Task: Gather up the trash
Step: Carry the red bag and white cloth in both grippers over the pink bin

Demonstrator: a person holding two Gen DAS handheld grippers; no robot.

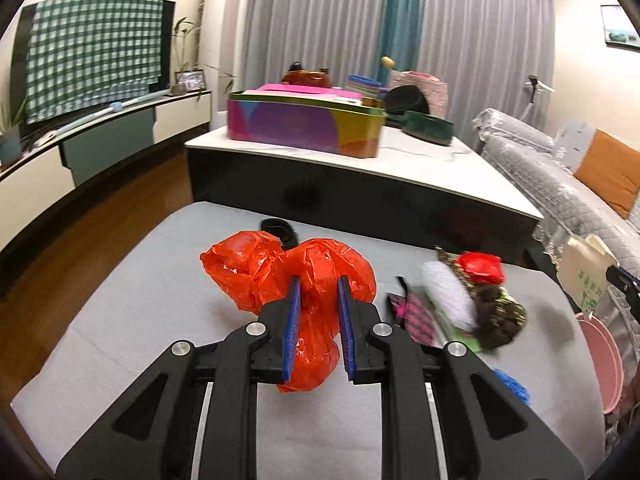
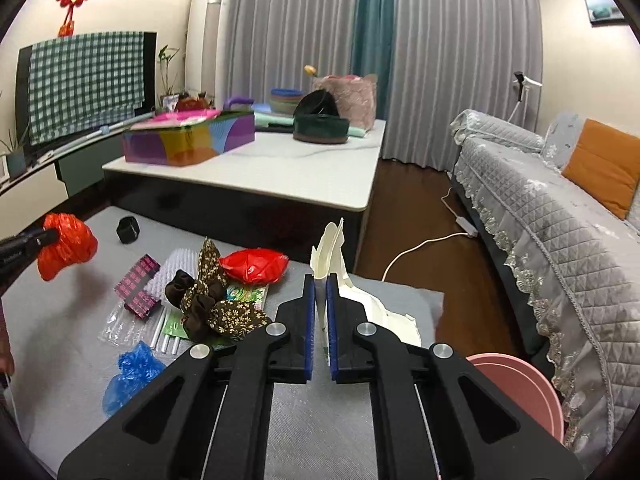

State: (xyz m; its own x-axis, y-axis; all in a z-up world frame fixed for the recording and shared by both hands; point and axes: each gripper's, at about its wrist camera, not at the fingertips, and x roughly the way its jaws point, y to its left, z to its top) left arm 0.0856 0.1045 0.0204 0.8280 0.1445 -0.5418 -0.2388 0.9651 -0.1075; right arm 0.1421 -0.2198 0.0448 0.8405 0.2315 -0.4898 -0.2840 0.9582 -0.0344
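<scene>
My left gripper (image 1: 319, 286) is shut on an orange plastic bag (image 1: 280, 268) and holds it above the grey pad (image 1: 120, 312); the bag also shows in the right wrist view (image 2: 66, 246) at far left. My right gripper (image 2: 320, 280) is shut on a torn cream paper bag (image 2: 332, 252) near the pad's right edge; it shows in the left wrist view (image 1: 586, 272) too. A pink bin (image 2: 516, 392) stands low at the right, below the pad. A red wrapper (image 2: 254, 266), a blue plastic scrap (image 2: 130, 376) and clear packaging (image 2: 120, 328) lie on the pad.
A brown floral scrunchie (image 2: 208, 300), a pink patterned box (image 2: 138, 286), a white brush (image 2: 172, 276) and a black ring (image 2: 128, 230) lie on the pad. A white table (image 2: 280, 168) with a colourful box (image 2: 188, 140) stands behind. A grey sofa (image 2: 540, 216) is right.
</scene>
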